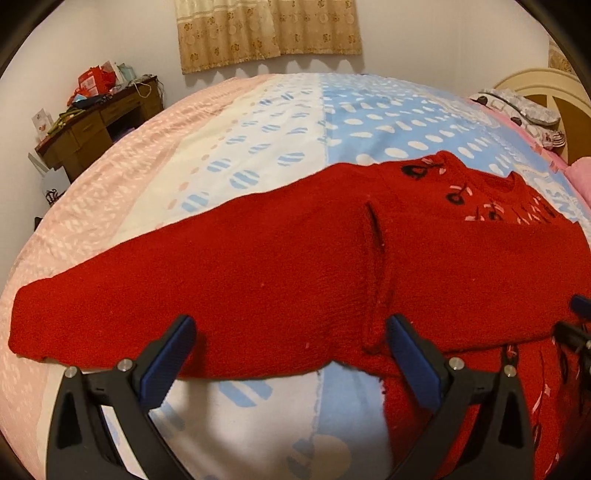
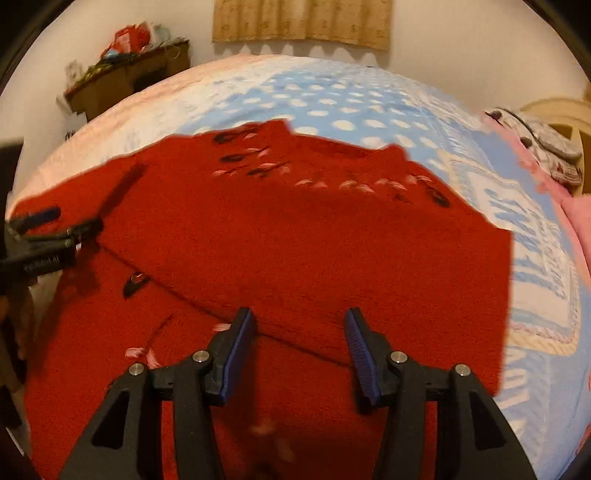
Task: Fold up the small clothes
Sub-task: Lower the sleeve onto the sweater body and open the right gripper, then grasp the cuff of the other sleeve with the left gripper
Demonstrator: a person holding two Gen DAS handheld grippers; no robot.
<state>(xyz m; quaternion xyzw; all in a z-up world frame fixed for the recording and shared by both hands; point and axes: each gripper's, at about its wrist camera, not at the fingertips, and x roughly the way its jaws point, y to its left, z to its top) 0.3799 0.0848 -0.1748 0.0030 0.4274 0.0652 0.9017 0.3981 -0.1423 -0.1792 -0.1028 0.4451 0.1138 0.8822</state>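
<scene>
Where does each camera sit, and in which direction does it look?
Left wrist: on the left tool, low over the bed, looking along the outstretched sleeve of the red sweater; its own open fingers show.
Right wrist: on the right tool, above the sweater's body; its open fingers and the left tool show.
Shared: sweater, bed, curtain, cluttered desk.

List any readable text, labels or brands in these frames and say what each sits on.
Nothing can be read with confidence.
White lettering on the left gripper body in the right wrist view: too blurred.
Large blue letters on the bedsheet beside the red sweater: smeared, unreadable.
Printing on the red boxes on the desk: too small.
The right gripper shows no text.
</scene>
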